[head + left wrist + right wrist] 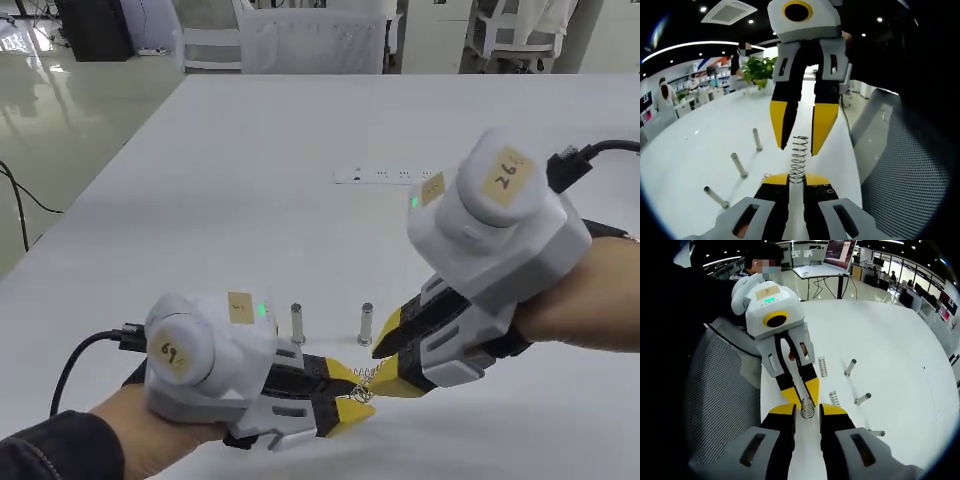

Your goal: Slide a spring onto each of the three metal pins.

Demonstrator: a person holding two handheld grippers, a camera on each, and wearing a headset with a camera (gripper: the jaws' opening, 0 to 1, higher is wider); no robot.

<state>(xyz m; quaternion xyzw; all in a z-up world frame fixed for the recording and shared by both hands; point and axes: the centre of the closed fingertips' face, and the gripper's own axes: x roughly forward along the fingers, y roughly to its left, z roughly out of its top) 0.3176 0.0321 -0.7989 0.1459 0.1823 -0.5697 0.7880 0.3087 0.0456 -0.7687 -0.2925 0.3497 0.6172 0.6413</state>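
Left gripper (796, 180): jaws clamped on the near end of one spring (798, 156). Right gripper (808, 412): jaws narrowly parted, straddling that spring's far end, tips facing the left gripper's. Three upright metal pins (739, 166) stood bare just beyond the meeting jaws. Two loose springs (834, 398) lay near the right gripper's tips.

Thin bare metal wire, bright, on the spring (798, 161) between the two tongs. Smooth white plastic shells with a slight gloss on the left gripper (796, 179) and right gripper (808, 411); yellow and black plastic on the jaws, tan paper labels (508, 172) on top. Smooth grey metal pins (739, 165) beside the left gripper. Smooth white table top (300, 150) beneath, faintly sheened. Dark woven mesh chair back (905, 170) behind
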